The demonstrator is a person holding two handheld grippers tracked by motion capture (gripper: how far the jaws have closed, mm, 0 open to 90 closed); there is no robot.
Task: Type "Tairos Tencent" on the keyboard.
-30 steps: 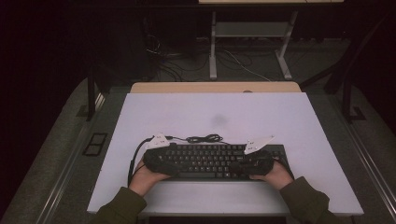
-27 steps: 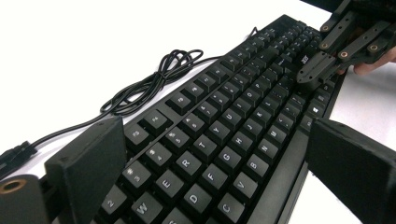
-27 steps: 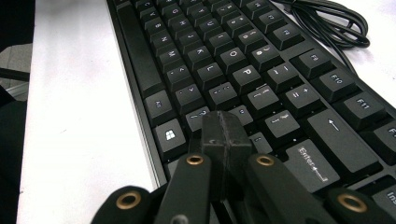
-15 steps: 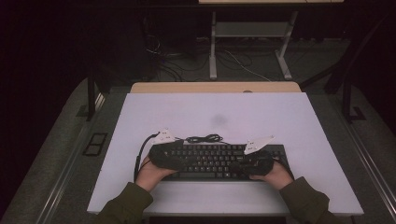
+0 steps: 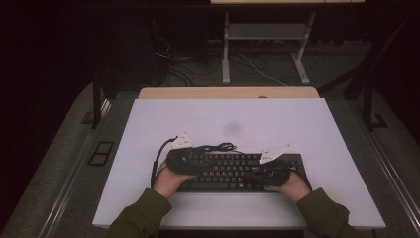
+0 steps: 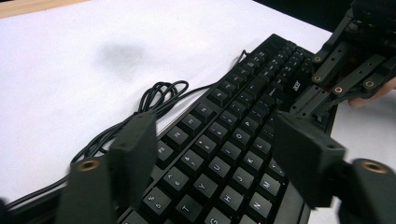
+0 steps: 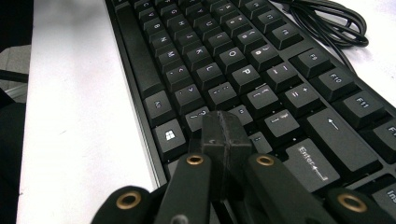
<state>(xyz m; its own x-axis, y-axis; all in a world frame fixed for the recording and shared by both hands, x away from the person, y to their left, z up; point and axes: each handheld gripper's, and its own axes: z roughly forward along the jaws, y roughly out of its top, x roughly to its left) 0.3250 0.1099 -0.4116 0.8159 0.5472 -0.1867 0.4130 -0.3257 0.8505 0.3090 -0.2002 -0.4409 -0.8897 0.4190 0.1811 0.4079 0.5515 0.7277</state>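
A black keyboard lies on the white table near the front edge, its cable coiled behind it. My left gripper hovers over the keyboard's left part. In the left gripper view its jaws stand apart above the letter keys; they have just been closing, with nothing pressed between them. My right gripper rests over the keyboard's right part. In the right gripper view its jaws are shut together, the tip just above the keys by Enter. The right gripper also appears in the left gripper view.
The white tabletop stretches bare behind the keyboard, with a faint grey smudge on it. A wooden strip edges the far side. The coiled cable lies close behind the keys. Beyond the table, a dark floor holds a desk frame.
My left hand has shifted right, from the keyboard's left end to over its keys. The right hand and the keyboard have stayed put.
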